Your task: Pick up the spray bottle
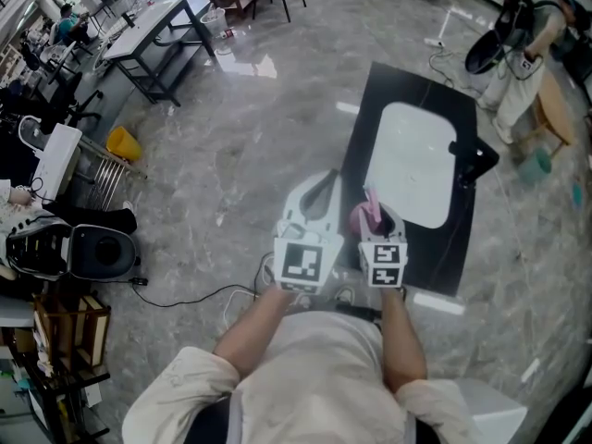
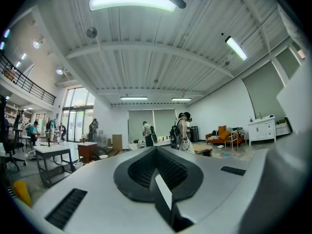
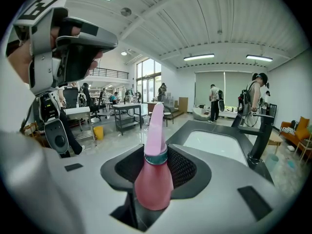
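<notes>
Black desk (image 1: 416, 252) with white sink (image 1: 412, 160) | pink spray bottle (image 3: 155, 177) by desk's near left corner, between jaws of my right tongs (image 1: 377, 213) | those jaws wide, closing round it | left tongs (image 2: 157, 154) jaws together, empty

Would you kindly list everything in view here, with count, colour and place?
spray bottle: one, pink, between the right claw's jaws
counter: one, black, ahead of both claws
sink: one, white, set in the counter
faucet: one, black, at the sink's right edge
table: one, white top, black frame, far left
bin: one, yellow, left, nearer than the table
people: several, standing far off
left claw: one, light grey, jaws together, empty
right claw: one, light grey, jaws closing around the spray bottle
</notes>
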Demonstrator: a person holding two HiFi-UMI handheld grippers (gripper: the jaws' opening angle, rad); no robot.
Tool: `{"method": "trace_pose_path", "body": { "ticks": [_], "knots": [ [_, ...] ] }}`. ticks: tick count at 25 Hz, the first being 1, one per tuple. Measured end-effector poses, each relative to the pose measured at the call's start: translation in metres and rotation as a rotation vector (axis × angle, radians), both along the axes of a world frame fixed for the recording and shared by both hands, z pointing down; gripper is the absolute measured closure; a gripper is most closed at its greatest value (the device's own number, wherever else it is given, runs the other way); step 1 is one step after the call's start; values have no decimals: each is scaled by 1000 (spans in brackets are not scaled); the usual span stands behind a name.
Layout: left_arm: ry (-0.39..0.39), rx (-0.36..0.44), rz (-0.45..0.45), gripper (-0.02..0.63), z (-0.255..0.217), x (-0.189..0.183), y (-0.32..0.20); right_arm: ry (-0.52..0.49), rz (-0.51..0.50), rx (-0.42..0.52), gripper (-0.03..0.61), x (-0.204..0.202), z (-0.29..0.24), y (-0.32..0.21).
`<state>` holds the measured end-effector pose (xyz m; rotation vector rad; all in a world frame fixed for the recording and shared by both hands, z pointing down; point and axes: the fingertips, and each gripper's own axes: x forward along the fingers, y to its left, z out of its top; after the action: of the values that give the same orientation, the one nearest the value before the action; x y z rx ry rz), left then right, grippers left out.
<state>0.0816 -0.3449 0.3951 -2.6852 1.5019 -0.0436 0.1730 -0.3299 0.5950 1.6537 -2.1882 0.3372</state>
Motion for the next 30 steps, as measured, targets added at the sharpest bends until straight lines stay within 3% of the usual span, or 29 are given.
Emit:
{"method": "trace_pose_path", "body": {
  "ticks": [15, 30],
  "knots": [
    [-13, 8, 11, 612, -1, -1, 7, -20, 46, 57, 428, 6, -28, 5],
    [-6, 4, 37, 612, -2, 6, 8, -13, 109, 287, 428, 22, -142, 8]
  ]
}}
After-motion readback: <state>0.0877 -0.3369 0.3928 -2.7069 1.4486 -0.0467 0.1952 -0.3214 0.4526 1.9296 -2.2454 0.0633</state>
